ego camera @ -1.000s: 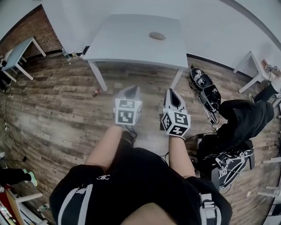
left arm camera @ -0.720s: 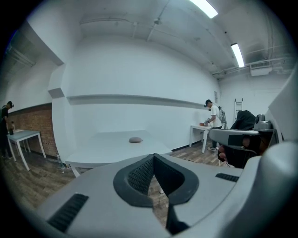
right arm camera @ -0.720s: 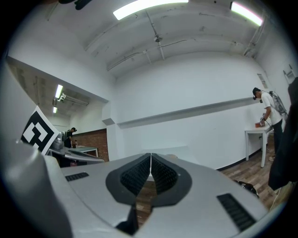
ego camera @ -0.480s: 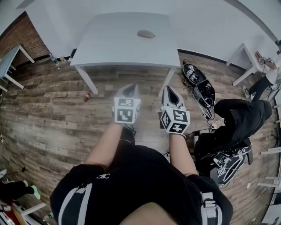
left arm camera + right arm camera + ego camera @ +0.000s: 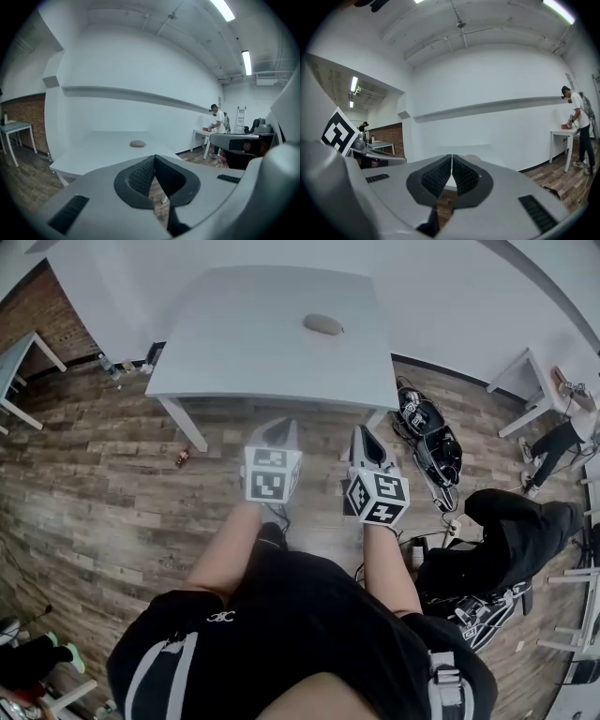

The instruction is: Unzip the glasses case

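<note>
A small grey oval glasses case (image 5: pixel 323 323) lies alone on the white table (image 5: pixel 253 352), toward its far side; it also shows in the left gripper view as a grey glasses case (image 5: pixel 138 143). My left gripper (image 5: pixel 277 430) and right gripper (image 5: pixel 366 437) are held side by side over the wooden floor, short of the table's near edge. Both are shut with nothing between the jaws; the left gripper (image 5: pixel 154 157) and right gripper (image 5: pixel 451 157) tips meet in their own views. In the right gripper view the case is mostly hidden behind the jaws.
Black bags and gear (image 5: pixel 427 432) lie on the floor right of the table. A seated person in black (image 5: pixel 511 531) is at the right. Small white tables (image 5: pixel 539 381) stand at the sides. A person (image 5: pixel 579 126) works at a far table by the wall.
The table and case have come nearer in the head view, and the view has swung slightly. Both grippers keep their side-by-side pose and stay shut.
</note>
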### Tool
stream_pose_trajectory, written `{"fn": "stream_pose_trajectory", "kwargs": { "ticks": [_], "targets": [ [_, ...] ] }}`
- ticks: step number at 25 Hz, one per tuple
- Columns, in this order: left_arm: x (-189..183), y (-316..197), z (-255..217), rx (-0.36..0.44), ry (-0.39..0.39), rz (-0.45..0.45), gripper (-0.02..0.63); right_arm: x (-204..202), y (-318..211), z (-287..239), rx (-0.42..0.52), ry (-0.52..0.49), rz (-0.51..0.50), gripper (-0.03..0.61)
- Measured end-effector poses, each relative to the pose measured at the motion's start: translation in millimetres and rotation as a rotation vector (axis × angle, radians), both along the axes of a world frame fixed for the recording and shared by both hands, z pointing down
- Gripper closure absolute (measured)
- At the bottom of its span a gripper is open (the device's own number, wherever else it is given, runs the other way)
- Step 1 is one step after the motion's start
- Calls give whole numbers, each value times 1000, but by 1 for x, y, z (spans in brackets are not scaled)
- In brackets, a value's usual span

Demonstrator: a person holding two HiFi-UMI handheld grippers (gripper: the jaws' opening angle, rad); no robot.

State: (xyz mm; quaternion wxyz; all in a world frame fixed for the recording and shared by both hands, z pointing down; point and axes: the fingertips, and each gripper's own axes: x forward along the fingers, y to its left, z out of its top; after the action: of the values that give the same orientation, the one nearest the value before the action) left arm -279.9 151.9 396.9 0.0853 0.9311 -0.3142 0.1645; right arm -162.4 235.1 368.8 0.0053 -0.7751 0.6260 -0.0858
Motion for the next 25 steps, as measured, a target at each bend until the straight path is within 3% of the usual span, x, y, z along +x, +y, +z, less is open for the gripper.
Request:
{"fn": "stream_pose_trajectory", "kwargs": {
  "ticks": [12,19,25],
  "targets": [
    [33,-202,-5,-45,35,31,607,29,-200,-13,-29,51,20,563],
    [37,-267,6,-49,19,52,608,35,-269,-2,-42,20,34,563],
    [48,-294,19,-61,-1,60,608,47,-299,12,-73,12,36,563]
  ]
}}
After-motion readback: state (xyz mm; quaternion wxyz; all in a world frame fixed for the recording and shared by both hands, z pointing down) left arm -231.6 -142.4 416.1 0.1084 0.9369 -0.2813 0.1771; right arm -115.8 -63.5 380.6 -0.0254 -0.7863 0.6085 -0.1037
